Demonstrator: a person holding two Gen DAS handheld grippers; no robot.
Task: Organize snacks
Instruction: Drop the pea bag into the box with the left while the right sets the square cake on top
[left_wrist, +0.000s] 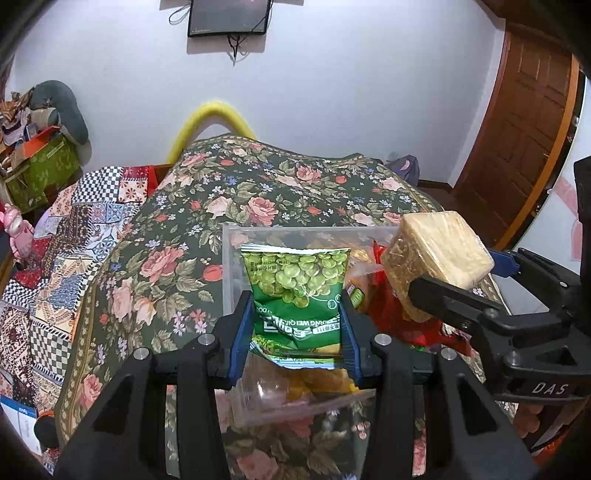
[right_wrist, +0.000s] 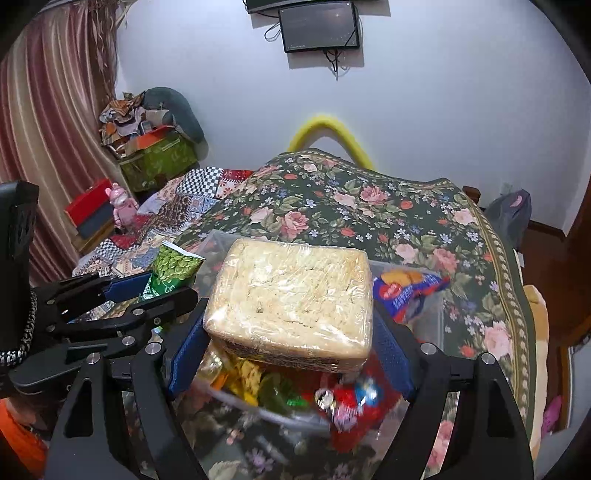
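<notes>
My left gripper (left_wrist: 297, 332) is shut on a green pea snack bag (left_wrist: 295, 291), held upright above a clear plastic bin (left_wrist: 231, 254) on the floral bedspread. My right gripper (right_wrist: 291, 350) is shut on a pale wrapped block of crackers (right_wrist: 291, 295), also over the bin. The right gripper (left_wrist: 458, 280) with the cracker block (left_wrist: 439, 254) shows at the right of the left wrist view. The left gripper (right_wrist: 147, 291) with the green bag (right_wrist: 173, 266) shows at the left of the right wrist view. Inside the bin lie several snack packets (right_wrist: 343, 398), red, yellow and blue.
The bin rests on a bed covered with a dark floral bedspread (left_wrist: 258, 192). A patchwork quilt (left_wrist: 66, 251) lies to the left. Boxes and clutter (right_wrist: 155, 155) pile near a curtain. A wooden door (left_wrist: 524, 122) stands at the right, a dark screen (right_wrist: 317, 29) on the wall.
</notes>
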